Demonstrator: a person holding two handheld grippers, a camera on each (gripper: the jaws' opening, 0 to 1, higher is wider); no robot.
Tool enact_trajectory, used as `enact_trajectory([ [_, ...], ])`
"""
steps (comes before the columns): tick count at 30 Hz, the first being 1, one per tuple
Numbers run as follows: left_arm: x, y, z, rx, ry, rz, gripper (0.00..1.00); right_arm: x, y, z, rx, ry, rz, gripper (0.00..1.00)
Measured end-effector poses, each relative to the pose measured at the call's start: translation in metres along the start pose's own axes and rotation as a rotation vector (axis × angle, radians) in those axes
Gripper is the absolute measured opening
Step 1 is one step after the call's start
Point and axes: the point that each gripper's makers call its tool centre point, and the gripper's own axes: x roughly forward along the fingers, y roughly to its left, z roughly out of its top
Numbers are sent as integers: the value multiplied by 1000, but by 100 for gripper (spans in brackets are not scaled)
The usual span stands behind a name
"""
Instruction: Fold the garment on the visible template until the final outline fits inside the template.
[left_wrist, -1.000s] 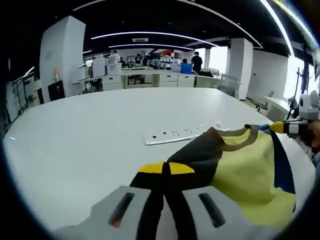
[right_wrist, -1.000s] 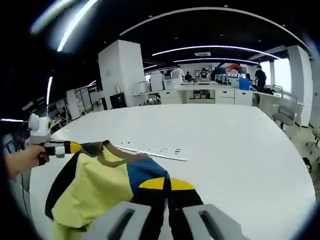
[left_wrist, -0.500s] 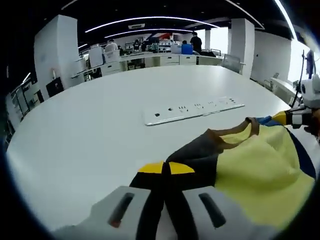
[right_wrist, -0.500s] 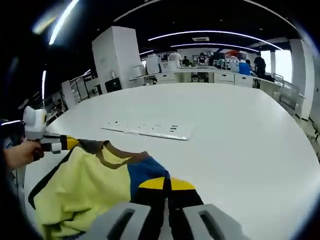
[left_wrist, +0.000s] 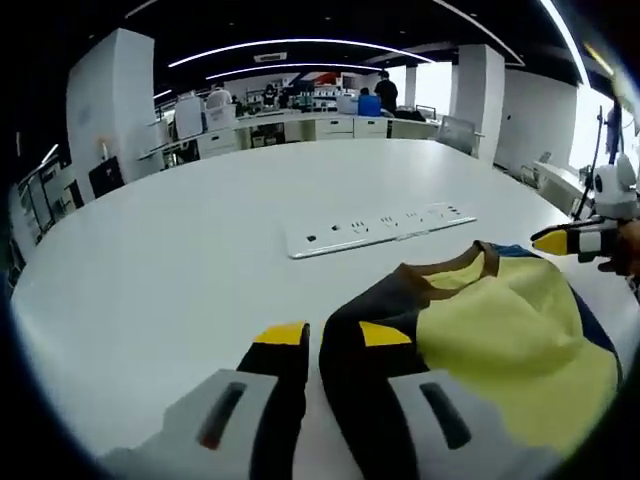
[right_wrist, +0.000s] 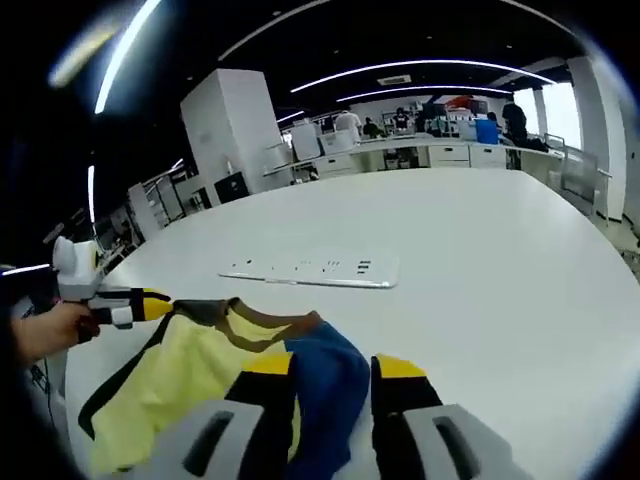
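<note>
Now both the left gripper (left_wrist: 322, 350) and right gripper (right_wrist: 332, 378) stand apart over the garment (left_wrist: 500, 350) on the table (left_wrist: 200, 260).

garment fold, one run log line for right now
garment: on table, unfolded | left gripper: open, at black shoulder | right gripper: open, at blue shoulder

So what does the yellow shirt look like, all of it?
The shirt is soft cloth, mostly pale yellow, with a brown neckband, one black shoulder and one blue shoulder. It lies rumpled on the white table, not flat. The left gripper is open with the black part between its jaws; the right gripper is open around the blue part. Whether the jaws touch the cloth cannot be told. A white strip with sockets lies beyond it, apart.
</note>
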Motion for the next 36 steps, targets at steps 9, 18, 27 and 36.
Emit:
enact_trajectory([
  [9,-39,-10,5,-15,-64,-49,48,-39,23,-8,7,13,64,62],
  [18,-86,-24,-28,-60,-48,-98,61,-78,49,-35,-31,51,113,69],
  [27,-124,-43,-43,-53,-53,-145,69,-106,71,-59,-36,76,114,72],
  [36,-150,-60,-65,-14,-37,-165,70,-127,87,-95,-16,113,120,72],
])
